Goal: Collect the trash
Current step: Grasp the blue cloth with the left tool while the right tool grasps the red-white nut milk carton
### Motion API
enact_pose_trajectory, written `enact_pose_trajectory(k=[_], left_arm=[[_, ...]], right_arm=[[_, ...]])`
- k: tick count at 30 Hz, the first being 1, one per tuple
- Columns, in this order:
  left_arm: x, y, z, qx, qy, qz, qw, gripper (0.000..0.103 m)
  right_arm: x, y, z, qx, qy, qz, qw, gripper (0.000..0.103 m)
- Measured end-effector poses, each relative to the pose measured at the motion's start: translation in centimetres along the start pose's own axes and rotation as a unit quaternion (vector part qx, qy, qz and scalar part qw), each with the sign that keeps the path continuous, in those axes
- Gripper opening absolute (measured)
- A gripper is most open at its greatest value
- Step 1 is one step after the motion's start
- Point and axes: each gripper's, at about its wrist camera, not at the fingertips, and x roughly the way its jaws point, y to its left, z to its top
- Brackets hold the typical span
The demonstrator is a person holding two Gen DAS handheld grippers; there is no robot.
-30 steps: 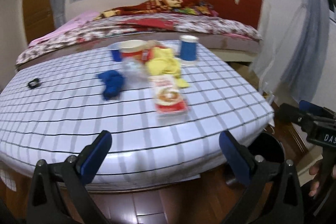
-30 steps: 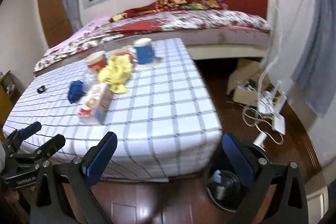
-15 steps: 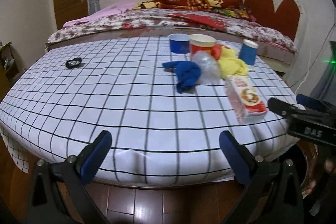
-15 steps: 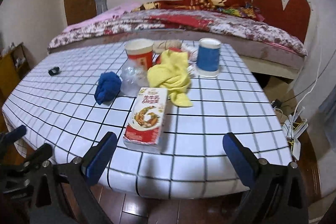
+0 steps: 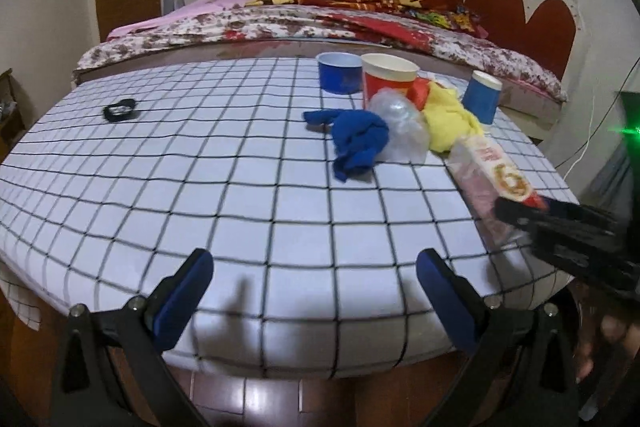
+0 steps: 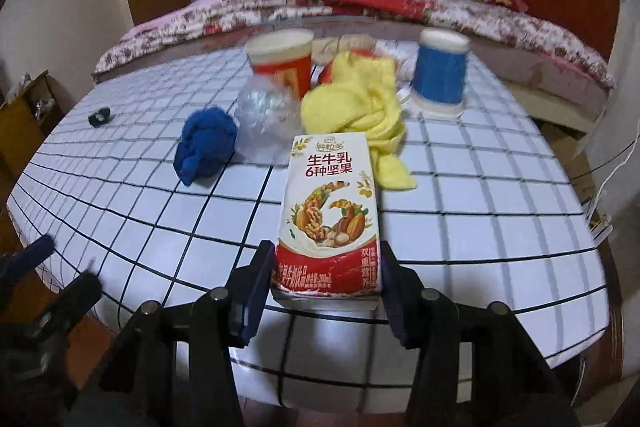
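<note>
A white and red milk carton lies flat near the front of the checked table. My right gripper has its jaws closing, and its blue pads touch both sides of the carton's near end. In the left wrist view the same carton lies at the right, with the right gripper on it. My left gripper is open over the table's near edge with nothing between its fingers. Behind the carton lie a blue cloth, crumpled clear plastic and a yellow cloth.
A red paper cup, an upturned blue cup and a blue bowl stand at the table's far side. A small black object lies far left. A bed runs behind; wooden floor lies below.
My right gripper has come up to the carton and its wide jaws have closed in on the carton's near end. The left gripper has moved a little closer to the table, still open.
</note>
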Motion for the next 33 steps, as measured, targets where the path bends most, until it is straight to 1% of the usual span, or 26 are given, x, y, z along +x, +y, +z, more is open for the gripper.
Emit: enact_pose_trajectory(k=[2,4,6,7,9,11,12,15,18,20,22,25,27,29,33], left_arm=[[1.0,-0.7,0.8,0.003,0.000,-0.011,0.9999,0.098],[2.1,-1.2,1.7,0.006,0.001,-0.019,0.9998,0.093],[3.4,-1.7,2.7,0.007,0.006,-0.029,0.9995,0.083],[4.2,-1.8,3.3,0.007,0.007,-0.032,0.9994,0.080],[5.5,-1.9,4.2,0.002,0.010,-0.039,0.9992,0.068],[6.7,-1.7,5.0,-0.005,0.014,-0.043,0.9990,0.061],[7.2,-1.6,5.4,-0.009,0.014,-0.045,0.9988,0.059],[8.0,-1.2,6.2,-0.018,0.007,-0.054,0.9983,0.059],[8.6,-1.5,6.8,-0.016,0.004,-0.067,0.9976,0.059],[9.0,-2.0,7.1,-0.006,0.003,-0.065,0.9978,0.059],[9.8,-2.2,7.4,-0.004,0.011,-0.067,0.9977,0.054],[10.2,-2.1,7.8,-0.007,0.010,-0.073,0.9972,0.049],[10.0,-2.1,8.0,-0.007,0.008,-0.079,0.9968,0.042],[9.0,-2.0,8.1,-0.002,-0.001,-0.083,0.9966,0.040],[7.1,-2.2,7.7,0.014,-0.013,-0.078,0.9967,0.039]], right_arm=[[-0.9,-1.2,0.3,0.004,-0.018,-0.018,1.000,0.052],[-0.9,-2.9,0.9,0.017,-0.025,-0.033,0.999,0.052],[-0.7,-4.2,1.3,0.026,-0.028,-0.045,0.998,0.053],[-0.5,-5.0,1.5,0.032,-0.032,-0.052,0.998,0.053],[0.0,-6.3,1.8,0.043,-0.033,-0.060,0.997,0.053],[0.5,-7.4,2.0,0.050,-0.032,-0.065,0.996,0.053],[0.9,-7.9,2.0,0.053,-0.030,-0.068,0.996,0.053],[1.4,-8.8,2.1,0.056,-0.028,-0.071,0.996,0.053],[1.9,-9.1,2.2,0.058,-0.027,-0.069,0.996,0.053],[2.2,-9.2,2.3,0.060,-0.027,-0.067,0.996,0.053],[2.4,-9.2,2.3,0.060,-0.028,-0.067,0.996,0.053],[2.6,-9.4,2.3,0.059,-0.025,-0.064,0.996,0.053],[2.6,-9.5,2.3,0.058,-0.023,-0.064,0.996,0.053],[2.3,-9.6,2.2,0.059,-0.025,-0.062,0.996,0.053],[1.3,-9.6,1.9,0.058,-0.029,-0.052,0.996,0.052]])
